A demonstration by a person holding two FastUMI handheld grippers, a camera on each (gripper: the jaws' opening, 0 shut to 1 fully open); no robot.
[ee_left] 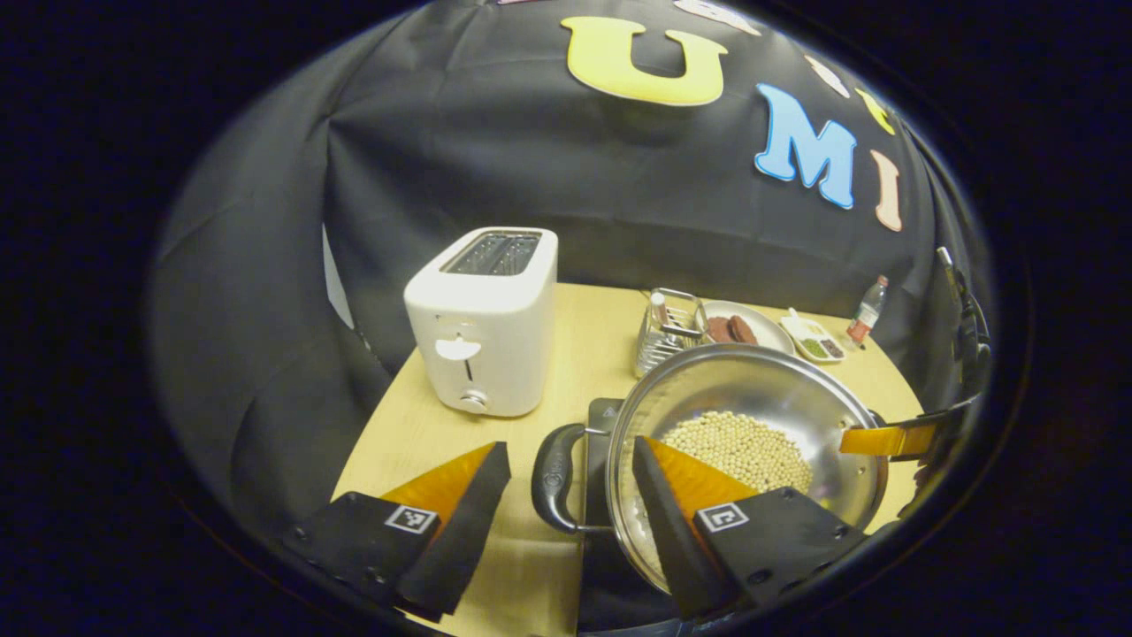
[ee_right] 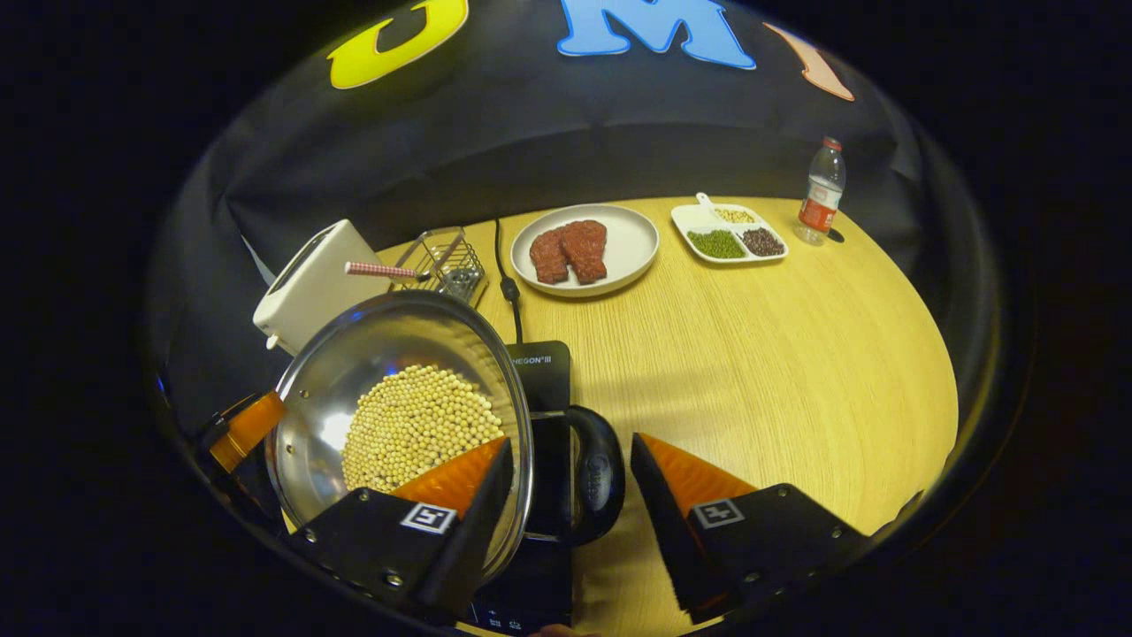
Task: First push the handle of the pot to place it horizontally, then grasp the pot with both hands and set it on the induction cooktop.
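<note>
A steel pot [ee_left: 752, 389] holding soybeans [ee_left: 738, 447] sits over the black induction cooktop [ee_left: 603, 414]. Its two black loop handles point to either side. My left gripper [ee_left: 570, 444] is open, and one handle [ee_left: 550, 478] lies in the gap between its fingers, untouched. In the right gripper view, the pot [ee_right: 380, 354] is at the lower left above the cooktop [ee_right: 541, 372]. My right gripper [ee_right: 571, 441] is open around the other handle [ee_right: 601, 478]. Each view shows the opposite gripper's finger at the pot's far side.
A white toaster [ee_left: 486, 327] stands left of the pot, with a wire rack [ee_right: 442, 261] behind it. Farther back on the wooden table [ee_right: 752, 354] are a plate [ee_right: 632, 257] of meat, a sectioned dish [ee_right: 730, 234] and a bottle [ee_right: 821, 195]. A cable [ee_right: 506, 283] runs from the cooktop.
</note>
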